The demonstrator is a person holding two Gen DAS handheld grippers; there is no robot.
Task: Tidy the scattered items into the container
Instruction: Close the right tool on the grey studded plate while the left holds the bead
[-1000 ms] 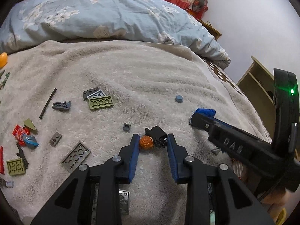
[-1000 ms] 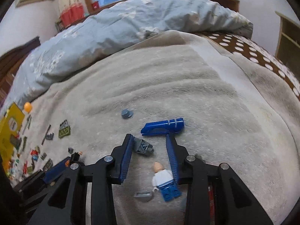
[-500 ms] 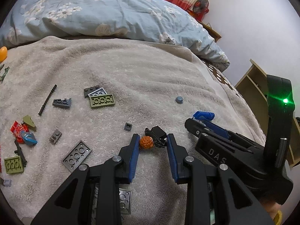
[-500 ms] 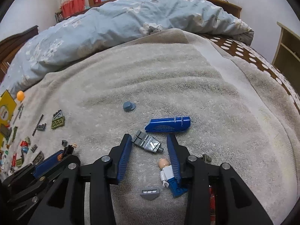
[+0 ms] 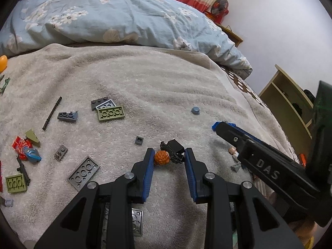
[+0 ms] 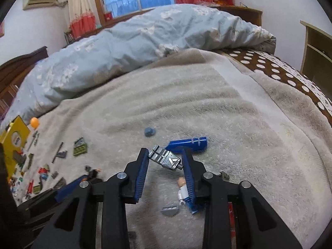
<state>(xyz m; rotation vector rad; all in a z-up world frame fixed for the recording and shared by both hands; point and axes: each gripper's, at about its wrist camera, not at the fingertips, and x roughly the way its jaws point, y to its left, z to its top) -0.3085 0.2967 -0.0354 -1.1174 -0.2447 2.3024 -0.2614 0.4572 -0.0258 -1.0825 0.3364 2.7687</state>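
Left wrist view: our left gripper [image 5: 169,155] sits low centre of the frame, jaws clamped on a small figure piece — orange head [image 5: 161,157] against the left pad, black body [image 5: 175,148] against the right pad. It rests on the grey towel [image 5: 166,83] that covers the bed. Loose bricks lie scattered across the left half of the frame: an olive plate [image 5: 111,113], a dark grey plate [image 5: 83,173] at lower left, a thin black rod [image 5: 52,113], a small grey square [image 5: 138,140] just up-left of the jaws. A blue-grey round stud [image 5: 195,110] sits alone right of centre.

Right gripper body enters from the lower right of that view, tip near a blue piece; its fingertips are hidden there.

Right wrist view: our right gripper [image 6: 166,158] at centre bottom. Jaws have just been closing, and a grey printed piece [image 6: 166,159] lies tilted between them, its ends touching both pads — we read that as gripped. Just above it in the frame lies a blue curved piece [image 6: 187,144]; whether the two touch we cannot tell. Under the right finger, a minifigure [image 6: 183,193] with white top and blue legs lies on the towel, part hidden by the finger. A small grey wedge [image 6: 170,210] lies below it in the frame.

Container: a yellow box [image 6: 14,143] at the far left edge of the right wrist view, well apart from both grippers, with the scattered bricks between.

Pale blue floral duvet [image 6: 145,39] across the top of both views.
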